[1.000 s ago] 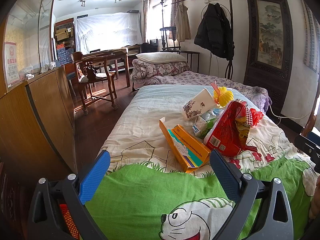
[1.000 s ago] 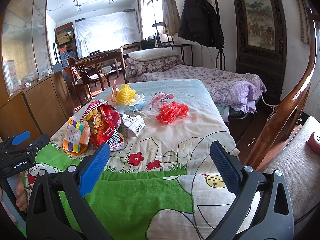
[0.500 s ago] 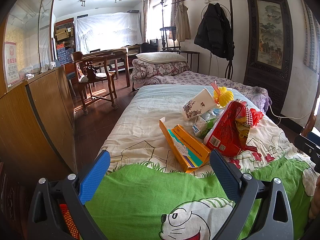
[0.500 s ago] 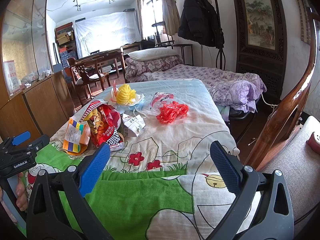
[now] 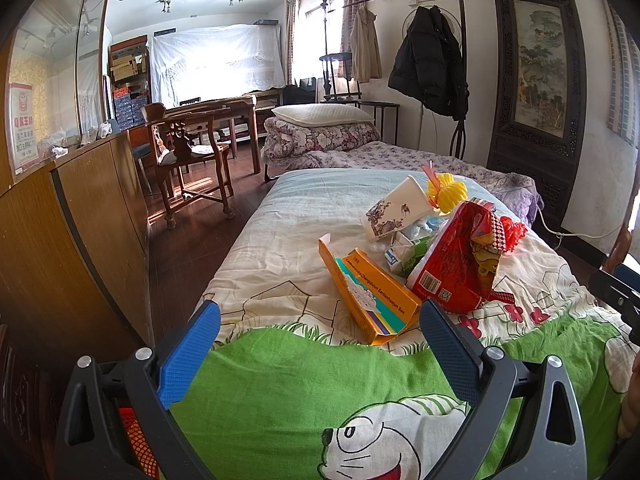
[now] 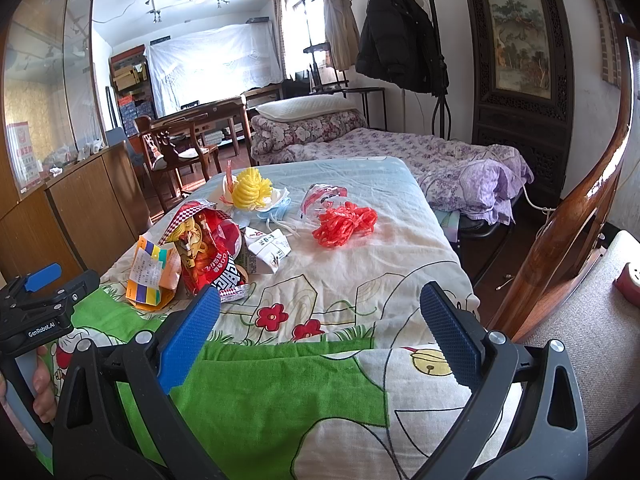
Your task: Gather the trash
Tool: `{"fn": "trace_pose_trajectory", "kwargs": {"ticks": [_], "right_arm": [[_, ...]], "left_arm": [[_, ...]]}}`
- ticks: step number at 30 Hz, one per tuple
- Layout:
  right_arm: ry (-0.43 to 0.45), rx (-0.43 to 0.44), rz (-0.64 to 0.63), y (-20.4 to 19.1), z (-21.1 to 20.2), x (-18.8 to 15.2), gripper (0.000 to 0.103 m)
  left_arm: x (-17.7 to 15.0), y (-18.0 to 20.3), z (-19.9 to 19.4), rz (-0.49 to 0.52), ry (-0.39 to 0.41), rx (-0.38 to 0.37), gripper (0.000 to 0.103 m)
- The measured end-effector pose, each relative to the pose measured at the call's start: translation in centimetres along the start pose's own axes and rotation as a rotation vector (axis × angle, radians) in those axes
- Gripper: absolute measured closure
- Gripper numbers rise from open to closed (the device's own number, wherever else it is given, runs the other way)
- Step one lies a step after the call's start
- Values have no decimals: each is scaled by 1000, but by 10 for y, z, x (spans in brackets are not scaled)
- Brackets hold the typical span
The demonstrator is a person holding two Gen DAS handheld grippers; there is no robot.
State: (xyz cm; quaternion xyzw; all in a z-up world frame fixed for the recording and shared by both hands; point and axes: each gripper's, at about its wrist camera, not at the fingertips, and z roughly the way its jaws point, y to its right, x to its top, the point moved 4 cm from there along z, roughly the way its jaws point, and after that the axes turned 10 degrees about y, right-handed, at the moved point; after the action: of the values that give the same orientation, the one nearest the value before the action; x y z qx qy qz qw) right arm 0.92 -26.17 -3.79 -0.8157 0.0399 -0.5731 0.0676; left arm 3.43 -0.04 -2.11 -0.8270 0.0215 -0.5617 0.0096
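Claws both stand wide apart and hold nothing. The left claw (image 5: 320, 334) hangs over the green part of the bedspread (image 5: 288, 392) without touching it; the right claw (image 6: 320, 328) does the same further along the bed.

Trash lies in a heap ahead of both. Just beyond the left claw's right finger sits an orange box (image 5: 370, 294), open at its near end, with a red bag (image 5: 456, 264) leaning beside it. Behind these come a white carton (image 5: 400, 254), a paper cup (image 5: 396, 210) on its side and a yellow puff (image 5: 446, 192).

From the left view the red bag hides most of a red tangle (image 5: 512, 232). The right view shows it whole (image 6: 344, 226), well ahead between the fingers, with a clear wrapper (image 6: 324, 196) touching its far side and a blue mask (image 6: 276, 210) to its left. Whether the mask lies under the puff is hard to tell.

The right view also catches the left claw's body at its left edge, with a hand (image 6: 42, 392) on the grip. A wooden rail (image 6: 580, 208) curves up on the right.
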Motion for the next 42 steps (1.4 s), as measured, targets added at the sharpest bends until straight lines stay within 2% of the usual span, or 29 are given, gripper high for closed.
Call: {"fn": "trace_pose_trajectory", "kwargs": {"ticks": [26,34,38,39,42], "right_arm": [[-2,1,3,1,0,0,7],[-2,1,4,1,0,1,7],[-2,3,5,1,0,1,7],[-3,7,6,1,1,0,7],[-5,17,12,0,1,-3,7]], "left_arm": [[0,0,0,-4,-2,-3,6],[1,-13,10,-107,-40,-74,6],[-1,-9,12,-110,-102,-108,6],[-2,-6,15,-121,-145,-126,6],[-2,8,34,-35,-274,-149,6]]}}
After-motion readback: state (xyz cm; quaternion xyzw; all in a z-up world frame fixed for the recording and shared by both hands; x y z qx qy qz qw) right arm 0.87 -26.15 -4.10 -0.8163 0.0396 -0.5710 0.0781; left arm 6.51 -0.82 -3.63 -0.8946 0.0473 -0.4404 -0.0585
